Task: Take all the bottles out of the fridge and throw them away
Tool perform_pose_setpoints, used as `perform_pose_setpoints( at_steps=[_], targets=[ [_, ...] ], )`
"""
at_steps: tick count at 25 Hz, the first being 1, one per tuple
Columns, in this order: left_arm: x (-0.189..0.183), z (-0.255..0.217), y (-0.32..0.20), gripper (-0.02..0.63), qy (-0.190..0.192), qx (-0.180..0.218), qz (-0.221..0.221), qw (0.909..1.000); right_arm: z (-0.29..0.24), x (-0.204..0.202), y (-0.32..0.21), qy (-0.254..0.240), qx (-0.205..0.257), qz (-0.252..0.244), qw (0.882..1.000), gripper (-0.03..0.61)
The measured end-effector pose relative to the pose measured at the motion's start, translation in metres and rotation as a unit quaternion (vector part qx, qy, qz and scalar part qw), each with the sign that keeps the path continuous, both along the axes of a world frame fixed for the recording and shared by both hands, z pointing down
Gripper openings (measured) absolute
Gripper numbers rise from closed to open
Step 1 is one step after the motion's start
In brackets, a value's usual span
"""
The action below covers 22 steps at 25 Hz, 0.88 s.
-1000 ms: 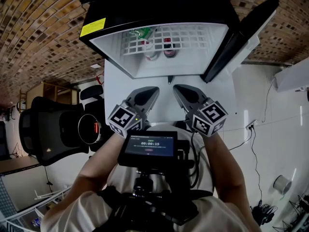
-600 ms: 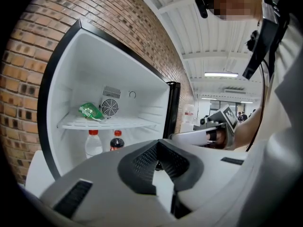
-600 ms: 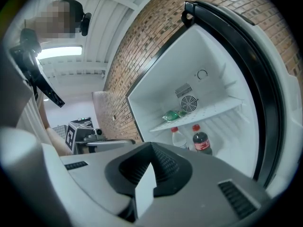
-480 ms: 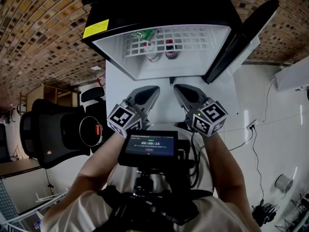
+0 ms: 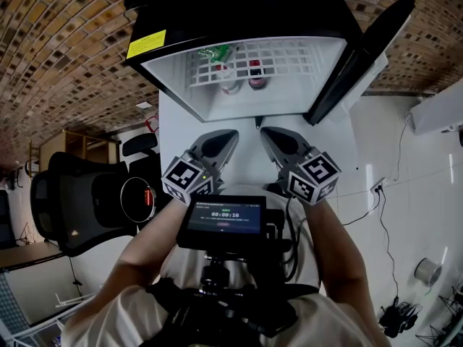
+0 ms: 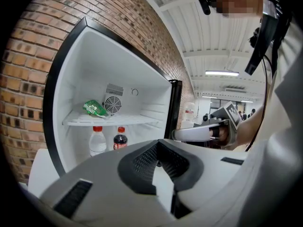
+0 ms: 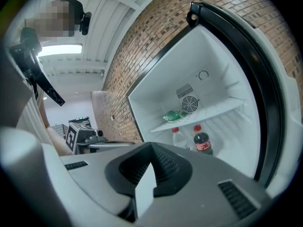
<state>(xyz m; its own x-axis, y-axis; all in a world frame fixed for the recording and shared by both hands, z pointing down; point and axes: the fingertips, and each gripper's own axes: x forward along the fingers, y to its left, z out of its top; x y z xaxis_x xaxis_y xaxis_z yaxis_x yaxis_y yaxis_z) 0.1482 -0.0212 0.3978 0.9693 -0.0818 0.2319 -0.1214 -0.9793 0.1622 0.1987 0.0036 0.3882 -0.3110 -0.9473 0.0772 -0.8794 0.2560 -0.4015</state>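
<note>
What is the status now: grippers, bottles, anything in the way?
Left gripper and right gripper shut, empty, before the open fridge. Clear bottle and dark bottle stand under the shelf, untouched. Door open, path looks free.

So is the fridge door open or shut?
Open. The fridge door is swung out to the side, and inside you can see the clear bottle and the dark bottle under the shelf.
</note>
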Motion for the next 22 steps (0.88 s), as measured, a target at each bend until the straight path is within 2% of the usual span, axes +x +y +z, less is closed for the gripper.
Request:
perform_pose_setpoints(
  at_steps=[11, 21, 22],
  targets=[
    [-0.004, 0.02, -0.007, 0.002, -0.031, -0.014, -0.014, 0.9993, 0.006, 0.001, -0.001, 0.004, -0.004, 0.002, 1.0, 0.003],
    [0.011, 0.051, -0.013, 0.004, -0.056, -0.016, -0.036, 0.9977, 0.021, 0.015, 0.009, -0.005, -0.023, 0.007, 1.0, 0.003],
    [0.014, 0.053, -0.014, 0.02, -0.057, -0.014, -0.041, 0.9974, 0.022, 0.017, 0.01, -0.008, -0.025, 0.008, 1.0, 0.003]
  ],
)
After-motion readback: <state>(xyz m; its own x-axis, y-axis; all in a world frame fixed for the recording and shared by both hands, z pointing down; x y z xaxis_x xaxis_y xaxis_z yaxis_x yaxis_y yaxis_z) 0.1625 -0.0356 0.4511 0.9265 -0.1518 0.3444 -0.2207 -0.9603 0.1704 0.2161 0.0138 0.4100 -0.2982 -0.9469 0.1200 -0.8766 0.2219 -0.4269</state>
